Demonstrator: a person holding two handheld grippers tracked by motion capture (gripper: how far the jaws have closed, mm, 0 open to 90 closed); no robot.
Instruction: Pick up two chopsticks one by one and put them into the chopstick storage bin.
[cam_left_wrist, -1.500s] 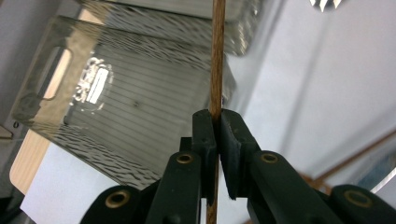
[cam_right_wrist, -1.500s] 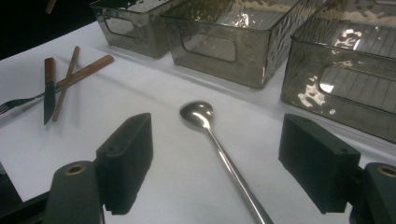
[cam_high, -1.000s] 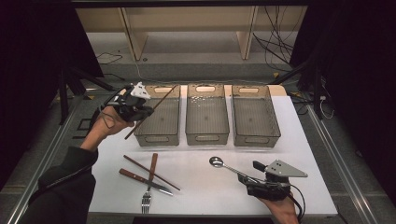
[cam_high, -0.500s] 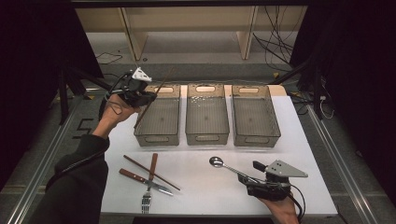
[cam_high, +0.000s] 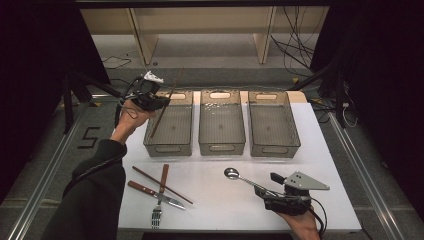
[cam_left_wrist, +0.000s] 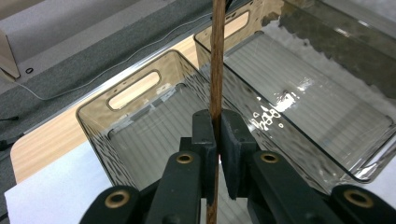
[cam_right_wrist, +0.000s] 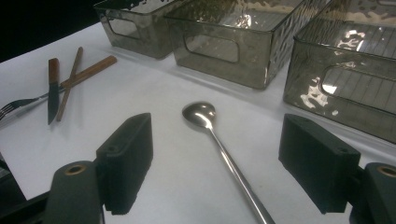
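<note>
Gripping a single wooden chopstick (cam_left_wrist: 216, 60) between its black jaws, the left gripper (cam_high: 150, 96) sits at the far left corner of the leftmost clear bin (cam_high: 170, 142), held by the person's left hand (cam_high: 129, 115). In the left gripper view the pads are pressed together on the stick, which runs straight up between them and past the bin's rim with its handle cutout. From the high view the chopstick slants, its lower end down inside that bin and its upper end rising past the far rim. Two more clear bins stand in the same row on the white table (cam_high: 215, 200): the middle bin (cam_high: 221, 142) just beside the first and the right bin (cam_high: 274, 145) beyond it. The right gripper (cam_high: 272, 192) rests low on the near right part of the table with its jaws spread wide apart, holding nothing. A metal spoon (cam_right_wrist: 219, 144) lies flat on the table between those jaws, bowl pointing toward the bins and handle running back toward the gripper; the pads stand clear of it on either side. On the near left of the table lies a small heap of cutlery: a second chopstick (cam_high: 162, 184), a fork (cam_high: 159, 200) with a wooden handle and a knife (cam_high: 155, 194) with a wooden handle, crossing one another and well apart from the spoon.
</note>
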